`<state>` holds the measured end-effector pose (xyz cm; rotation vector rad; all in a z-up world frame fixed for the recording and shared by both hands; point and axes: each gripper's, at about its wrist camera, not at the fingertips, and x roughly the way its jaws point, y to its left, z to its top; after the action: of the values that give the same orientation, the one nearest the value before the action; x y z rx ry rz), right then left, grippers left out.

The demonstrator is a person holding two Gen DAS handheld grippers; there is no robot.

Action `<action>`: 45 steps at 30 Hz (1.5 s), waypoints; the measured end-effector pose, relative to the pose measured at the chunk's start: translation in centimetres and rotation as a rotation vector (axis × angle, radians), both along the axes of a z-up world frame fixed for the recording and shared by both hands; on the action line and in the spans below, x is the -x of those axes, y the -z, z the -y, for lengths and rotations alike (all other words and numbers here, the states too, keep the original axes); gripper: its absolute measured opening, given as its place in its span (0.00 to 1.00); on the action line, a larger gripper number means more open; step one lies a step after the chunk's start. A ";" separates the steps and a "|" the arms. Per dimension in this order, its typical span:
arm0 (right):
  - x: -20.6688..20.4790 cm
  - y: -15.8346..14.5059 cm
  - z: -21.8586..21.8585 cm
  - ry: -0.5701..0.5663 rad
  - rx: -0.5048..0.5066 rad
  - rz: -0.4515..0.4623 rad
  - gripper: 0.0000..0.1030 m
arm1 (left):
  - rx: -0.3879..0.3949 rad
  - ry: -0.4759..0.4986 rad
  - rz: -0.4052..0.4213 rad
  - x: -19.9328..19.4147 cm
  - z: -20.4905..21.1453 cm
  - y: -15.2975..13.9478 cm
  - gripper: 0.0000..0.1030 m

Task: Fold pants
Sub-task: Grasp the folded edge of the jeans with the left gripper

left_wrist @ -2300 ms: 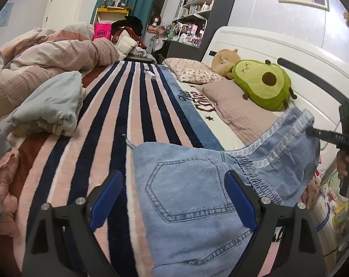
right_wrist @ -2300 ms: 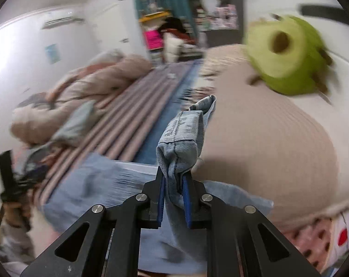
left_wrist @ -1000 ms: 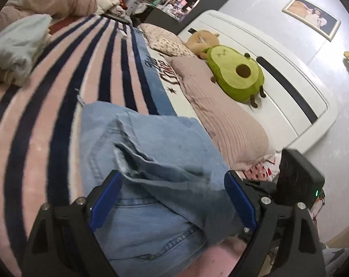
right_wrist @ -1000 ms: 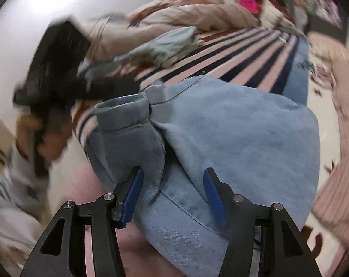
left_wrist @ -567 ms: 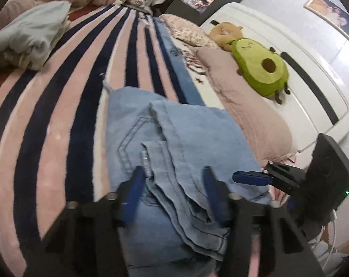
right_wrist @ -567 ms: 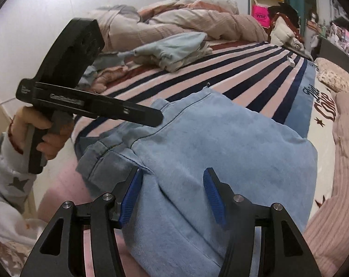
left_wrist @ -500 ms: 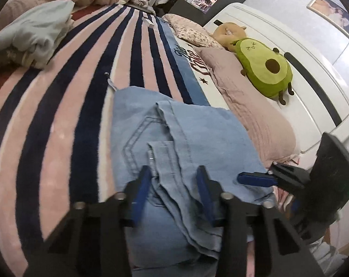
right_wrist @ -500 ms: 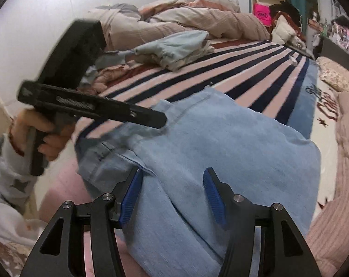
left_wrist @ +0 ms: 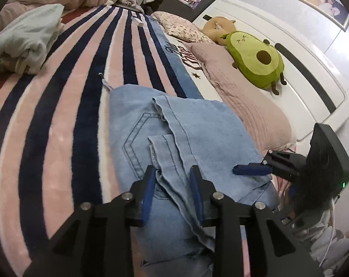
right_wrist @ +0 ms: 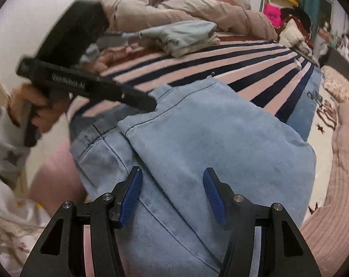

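Observation:
Light blue denim pants (left_wrist: 197,133) lie folded over on the striped blanket (left_wrist: 59,115) near the bed's edge; they also show in the right wrist view (right_wrist: 220,143). My left gripper (left_wrist: 173,184) has its jaws partly closed around the layered hems at the near edge, with denim between them. My right gripper (right_wrist: 172,189) is open and empty, just above the folded pants. The right gripper's blue pad shows in the left wrist view (left_wrist: 250,169), and the left gripper shows from the side in the right wrist view (right_wrist: 93,87).
A pale green garment pile (left_wrist: 26,41) and a bunched duvet (right_wrist: 197,7) lie at the far side of the bed. A pink pillow (left_wrist: 243,106) and an avocado plush (left_wrist: 257,60) lie by the white headboard (left_wrist: 313,73).
The right gripper carried the pant legs over onto the seat part and let go. The left gripper's jaws have narrowed around the hems at the near edge.

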<state>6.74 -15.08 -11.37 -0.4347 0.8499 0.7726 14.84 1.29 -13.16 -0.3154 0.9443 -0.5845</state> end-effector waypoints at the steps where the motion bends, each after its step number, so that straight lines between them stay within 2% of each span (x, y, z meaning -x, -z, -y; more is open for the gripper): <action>1: 0.0 0.1 -0.3 0.002 0.002 0.018 0.49 | -0.003 0.001 -0.002 -0.1 0.1 0.1 0.25; 2: 0.0 0.1 -0.6 0.004 -0.001 0.039 0.49 | -0.009 0.001 -0.003 -0.2 0.3 0.1 0.25; 4: -0.3 -0.2 -0.9 0.019 -0.015 0.079 0.35 | -0.024 0.001 0.013 -0.3 0.6 0.0 0.21; 5: -0.4 -0.3 -1.1 0.027 -0.016 0.091 0.14 | -0.034 0.002 0.023 -0.4 0.7 -0.2 0.16; 6: -0.7 -0.6 -1.2 0.042 -0.023 0.106 0.04 | -0.056 -0.007 0.036 -0.6 0.9 -0.4 0.07; 9: -1.2 -1.7 -0.9 0.067 -0.056 0.134 0.01 | -0.124 -0.024 0.070 -1.7 1.3 -0.9 0.04; 13: -1.1 -4.0 0.8 0.059 -0.175 0.084 0.01 | -0.158 -0.017 0.091 -2.7 1.6 -1.5 0.04; 17: 0.7 -4.9 1.1 -0.020 -0.240 0.003 0.00 | -0.128 -0.005 0.105 -2.2 1.0 -2.7 0.08; 18: 1.2 -4.8 0.9 -0.030 -0.233 -0.004 0.00 | -0.114 -0.009 0.112 -1.8 0.7 -3.1 0.17; 19: 1.8 -4.7 0.6 -0.036 -0.212 0.003 0.00 | -0.086 -0.009 0.116 -1.4 0.4 -3.4 0.33; 21: 2.6 -4.5 0.4 -0.033 -0.171 0.040 0.00 | -0.027 0.005 0.113 -0.6 0.3 -3.8 0.48; 24: 2.6 -4.6 1.5 0.004 -0.189 0.023 0.00 | 0.013 0.049 0.082 0.4 0.9 -3.8 0.48; 27: 2.7 -4.7 3.0 0.054 -0.192 0.046 0.02 | 0.048 0.079 0.034 1.2 1.8 -3.0 0.48; 34: 2.1 -3.9 6.8 0.184 -0.231 0.039 0.02 | -0.001 0.075 -0.004 1.9 3.7 -0.8 0.48; 35: 1.9 -3.7 7.5 0.211 -0.236 0.040 0.04 | -0.003 0.072 -0.005 1.8 3.9 -0.8 0.48; 36: 1.8 -3.6 8.1 0.232 -0.245 0.039 0.11 | -0.003 0.069 -0.011 1.7 4.3 -0.7 0.48; 38: 1.7 -3.6 9.4 0.274 -0.267 0.048 0.24 | -0.005 0.065 -0.008 1.6 4.9 -0.6 0.43; 40: 1.6 -3.5 10.5 0.294 -0.286 0.046 0.25 | -0.012 0.074 -0.002 1.4 5.4 -0.7 0.22; 43: 1.4 -3.4 11.8 0.324 -0.312 0.034 0.25 | -0.020 0.076 0.033 1.6 6.0 -1.2 0.08; 45: 1.3 -3.5 12.6 0.347 -0.317 0.036 0.25 | -0.011 0.086 0.073 2.4 6.3 -2.3 0.07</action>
<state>5.46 -27.65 -7.87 -0.0161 0.7277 0.5614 12.47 -4.97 -10.82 -0.2429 0.8934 -0.6656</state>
